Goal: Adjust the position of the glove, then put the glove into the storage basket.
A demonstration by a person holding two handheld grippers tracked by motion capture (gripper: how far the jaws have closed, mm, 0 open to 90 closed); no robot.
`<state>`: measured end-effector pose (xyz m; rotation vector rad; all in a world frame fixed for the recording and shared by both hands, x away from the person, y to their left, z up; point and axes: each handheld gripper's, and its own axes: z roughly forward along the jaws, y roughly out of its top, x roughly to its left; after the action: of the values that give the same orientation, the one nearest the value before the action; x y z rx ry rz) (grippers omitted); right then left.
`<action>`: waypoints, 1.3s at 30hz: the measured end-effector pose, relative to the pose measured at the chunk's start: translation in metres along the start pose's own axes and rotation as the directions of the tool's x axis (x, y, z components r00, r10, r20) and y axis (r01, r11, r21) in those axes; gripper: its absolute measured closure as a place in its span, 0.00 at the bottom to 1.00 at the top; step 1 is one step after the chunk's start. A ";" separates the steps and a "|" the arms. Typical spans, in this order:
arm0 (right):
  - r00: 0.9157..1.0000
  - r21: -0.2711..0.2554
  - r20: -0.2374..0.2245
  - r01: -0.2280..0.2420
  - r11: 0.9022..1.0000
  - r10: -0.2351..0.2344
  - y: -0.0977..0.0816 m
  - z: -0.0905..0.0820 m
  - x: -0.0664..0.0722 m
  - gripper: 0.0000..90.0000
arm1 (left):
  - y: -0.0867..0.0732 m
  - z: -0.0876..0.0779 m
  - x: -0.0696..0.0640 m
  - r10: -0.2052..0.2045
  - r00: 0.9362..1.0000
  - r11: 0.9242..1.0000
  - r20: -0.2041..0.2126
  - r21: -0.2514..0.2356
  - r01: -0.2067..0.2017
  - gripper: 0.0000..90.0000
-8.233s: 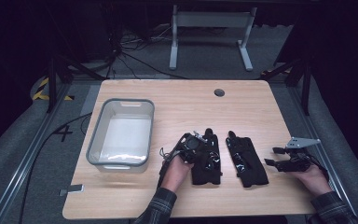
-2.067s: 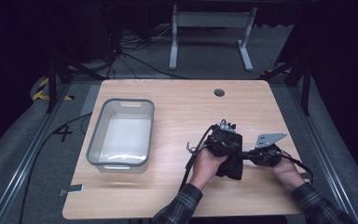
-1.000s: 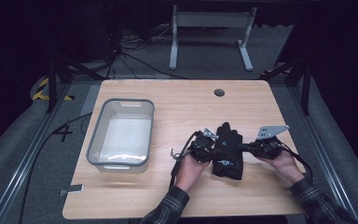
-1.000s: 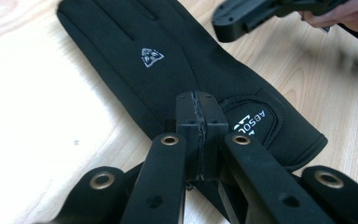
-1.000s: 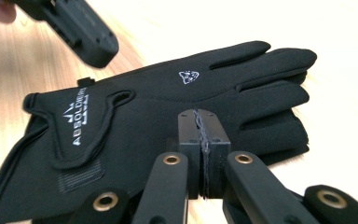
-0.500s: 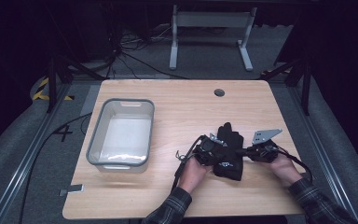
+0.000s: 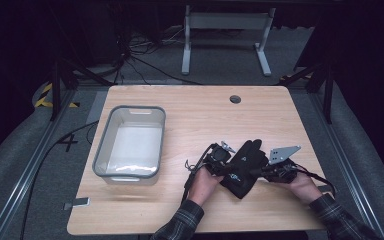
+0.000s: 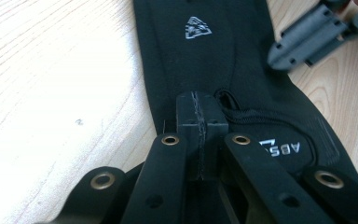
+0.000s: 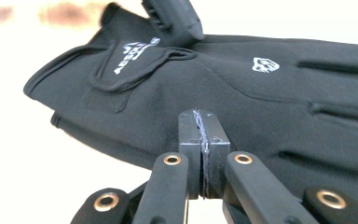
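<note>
black glove [image 7: 243,167] between left gripper [image 7: 223,161], right gripper [image 7: 263,172], touching both.

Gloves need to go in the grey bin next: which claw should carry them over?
Left, probably. The left claw sits on the gloves' side nearer the grey bin, jaws shut at the edge. The right claw is on the far side.

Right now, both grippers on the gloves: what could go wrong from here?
1. Both jaws look shut at the edge of the black gloves; the left gripper and right gripper may hold little fabric, so a lift could slip.
2. Pulling apart might separate the stacked pair.
3. The bin stands well to the left; a long carry could drop them.
</note>
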<state>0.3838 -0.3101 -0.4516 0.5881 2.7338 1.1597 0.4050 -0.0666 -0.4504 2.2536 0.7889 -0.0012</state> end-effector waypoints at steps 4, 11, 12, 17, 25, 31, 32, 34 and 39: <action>0.999 0.013 -0.022 0.027 1.000 -0.027 0.003 0.002 0.010 1.00 | 0.000 -0.001 0.002 0.003 1.000 1.000 -0.004 -0.002 -0.003 1.00; 0.998 0.006 -0.054 0.030 1.000 -0.030 0.005 0.004 0.016 1.00 | -0.002 -0.003 0.005 0.004 1.000 1.000 0.004 -0.005 -0.004 0.99; 0.998 0.006 -0.054 0.030 1.000 -0.030 0.005 0.004 0.016 1.00 | -0.002 -0.003 0.005 0.004 1.000 1.000 0.004 -0.005 -0.004 0.99; 1.000 -0.028 -0.005 0.011 1.000 -0.011 0.005 -0.013 0.011 0.89 | -0.002 -0.017 0.007 0.022 0.999 1.000 -0.042 -0.011 -0.022 0.91; 0.993 -0.069 0.100 -0.059 0.996 0.066 -0.016 -0.038 0.002 0.63 | 0.003 -0.026 0.002 0.034 0.998 0.999 -0.048 -0.039 -0.036 0.60; 0.980 -0.061 0.168 -0.099 0.993 0.108 -0.031 -0.050 0.000 0.47 | 0.012 -0.019 -0.005 0.064 0.998 0.998 -0.026 -0.026 -0.064 0.44; 0.976 -0.063 0.177 -0.115 0.991 0.125 -0.036 -0.052 -0.001 0.43 | 0.014 -0.017 -0.006 0.074 0.997 0.997 -0.024 -0.022 -0.075 0.40; 0.971 -0.060 0.185 -0.142 0.988 0.150 -0.044 -0.055 -0.003 0.37 | 0.016 -0.013 -0.008 0.081 0.996 0.996 -0.026 -0.023 -0.081 0.34; 0.964 -0.041 0.214 -0.154 0.987 0.159 -0.054 -0.055 -0.005 0.31 | 0.018 -0.006 -0.008 0.087 0.996 0.996 -0.011 -0.022 -0.087 0.24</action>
<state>0.3583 -0.3831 -0.4520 0.8861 2.5234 1.0861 0.4067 -0.0770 -0.4328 2.2666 0.6919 0.0606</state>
